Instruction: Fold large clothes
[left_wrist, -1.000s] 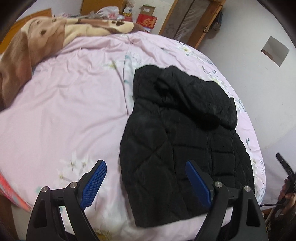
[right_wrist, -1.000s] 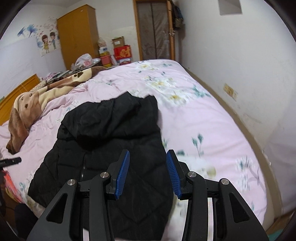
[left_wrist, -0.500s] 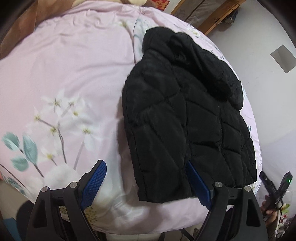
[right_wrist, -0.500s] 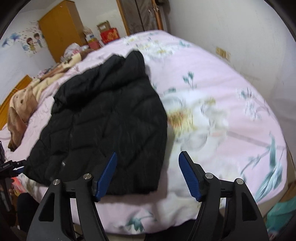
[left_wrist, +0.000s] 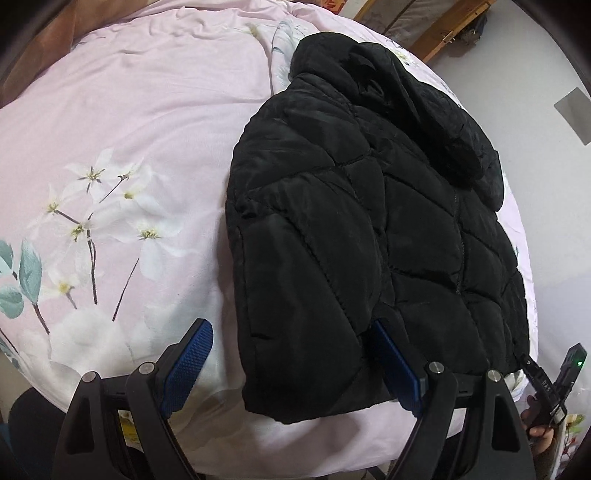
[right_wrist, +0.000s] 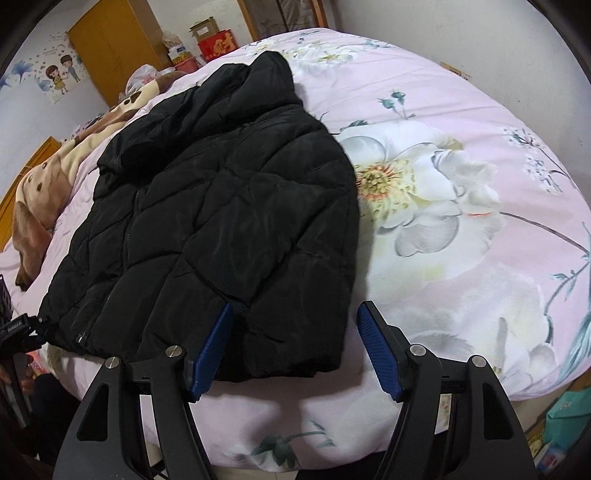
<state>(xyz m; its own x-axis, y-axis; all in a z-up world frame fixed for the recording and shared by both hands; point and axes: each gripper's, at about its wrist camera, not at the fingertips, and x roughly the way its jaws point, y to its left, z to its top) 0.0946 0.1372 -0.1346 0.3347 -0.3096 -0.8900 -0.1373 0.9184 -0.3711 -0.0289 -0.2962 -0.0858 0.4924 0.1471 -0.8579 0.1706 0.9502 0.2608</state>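
Both grippers had dropped toward the near edge of the bed (left_wrist: 110, 110), where the black padded jacket (left_wrist: 351, 221) lay flat; the right gripper (right_wrist: 295, 347) had just opened wide astride its hem corner, the left gripper (left_wrist: 291, 365) closing slightly, neither gripping yet

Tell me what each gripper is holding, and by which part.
Nothing is held. The left gripper and right gripper both stand open over the near hem corners of the black jacket, pads not pressing.

Pink floral-print bed cover (right_wrist: 461, 122); behind it an orange wooden wardrobe (right_wrist: 114, 44), left of that a white wall with cartoon stickers (right_wrist: 61, 74).
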